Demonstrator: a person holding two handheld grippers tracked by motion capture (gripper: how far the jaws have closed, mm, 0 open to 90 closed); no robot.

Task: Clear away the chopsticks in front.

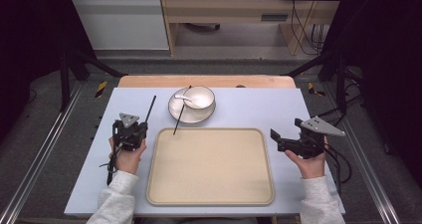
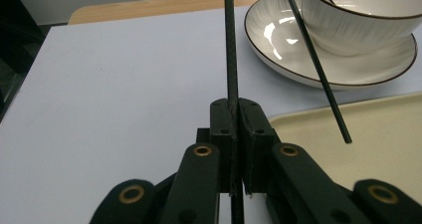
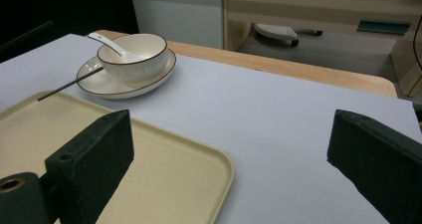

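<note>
My left gripper (image 1: 142, 126) (image 2: 233, 107) is shut on a thin black chopstick (image 1: 152, 104) (image 2: 230, 45), which points away over the table to the left of the tray. A second black chopstick (image 1: 180, 115) (image 2: 318, 69) (image 3: 69, 87) leans on the white plate (image 1: 191, 115) (image 2: 278, 40) (image 3: 99, 84), with its near tip over the tray's far left corner. On the plate stands a white bowl (image 1: 199, 97) (image 2: 358, 20) (image 3: 134, 55) with a white spoon (image 1: 183, 98) (image 3: 107, 42) in it. My right gripper (image 1: 285, 128) (image 3: 234, 134) is open, with nothing between its jaws, just right of the tray.
A beige rectangular tray (image 1: 209, 167) (image 2: 348, 129) (image 3: 164, 154) lies in the middle of the pale blue table top (image 1: 249, 109). A wooden edge runs along the table's far side. Dark frame posts stand at both back corners.
</note>
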